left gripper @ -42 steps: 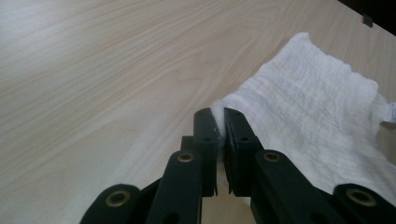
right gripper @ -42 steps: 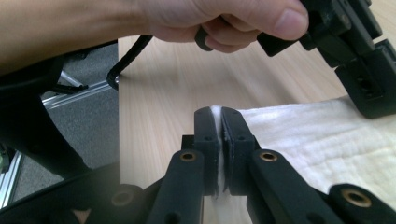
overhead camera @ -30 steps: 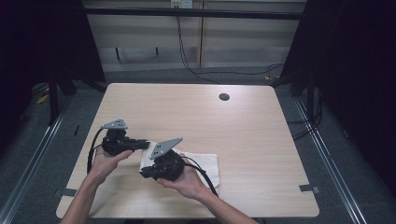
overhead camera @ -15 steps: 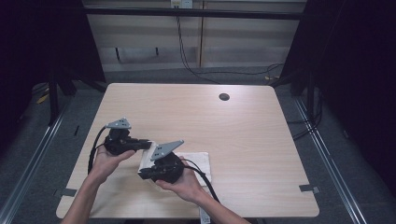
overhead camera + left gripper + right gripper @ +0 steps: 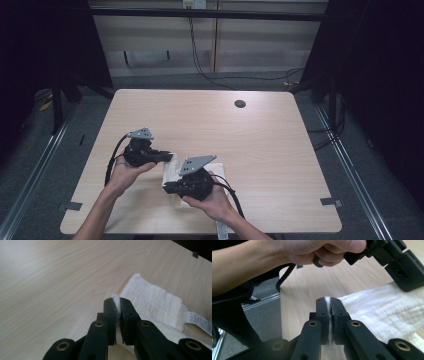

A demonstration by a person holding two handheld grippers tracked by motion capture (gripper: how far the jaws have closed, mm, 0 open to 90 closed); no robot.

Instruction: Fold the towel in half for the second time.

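On the wooden table (image 5: pixel 260 150), I am holding the white towel (image 5: pixel 172 170) near its front edge, stretched between both grippers: left gripper (image 5: pixel 117 305) is pinching its far corner, right gripper (image 5: pixel 329 304) its near corner.

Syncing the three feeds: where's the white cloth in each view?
High view: white cloth low centre-left on the table, between both claws.
Left gripper view: cloth right of centre, an edge pinched in the left claw.
Right gripper view: cloth at right, pinched by the right claw.
Shared landmark: the cloth's pinched edge.
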